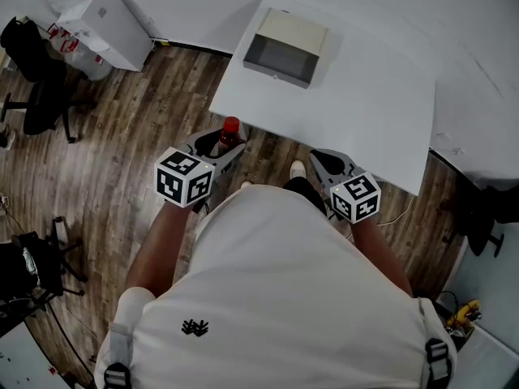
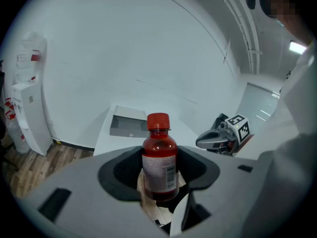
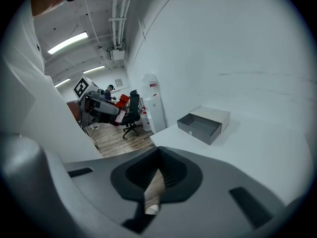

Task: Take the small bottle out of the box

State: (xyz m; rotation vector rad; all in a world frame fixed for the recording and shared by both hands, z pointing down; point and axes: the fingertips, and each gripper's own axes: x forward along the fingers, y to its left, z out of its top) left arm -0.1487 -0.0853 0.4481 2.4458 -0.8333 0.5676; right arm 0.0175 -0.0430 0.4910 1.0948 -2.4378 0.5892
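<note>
The small clear plastic bottle of red liquid with a red cap (image 2: 159, 157) is standing upright, pinched between the jaws of the left gripper (image 1: 217, 146), over the wood-plank floor (image 1: 146, 128). Well apart, the open grey drawer-style box (image 1: 284, 49) is sitting on the white table (image 1: 369, 112). The right gripper (image 3: 157, 176) is hovering alongside, its jaws pressed together and empty.

- An office-like workroom: black swivel office chairs (image 1: 36, 96) stand on brown wood-plank flooring (image 1: 130, 136).
- A plain white rectangular table (image 1: 365, 112).
- Long ceiling strip lights (image 3: 68, 42) beside exposed white ceiling pipes (image 3: 117, 14).
</note>
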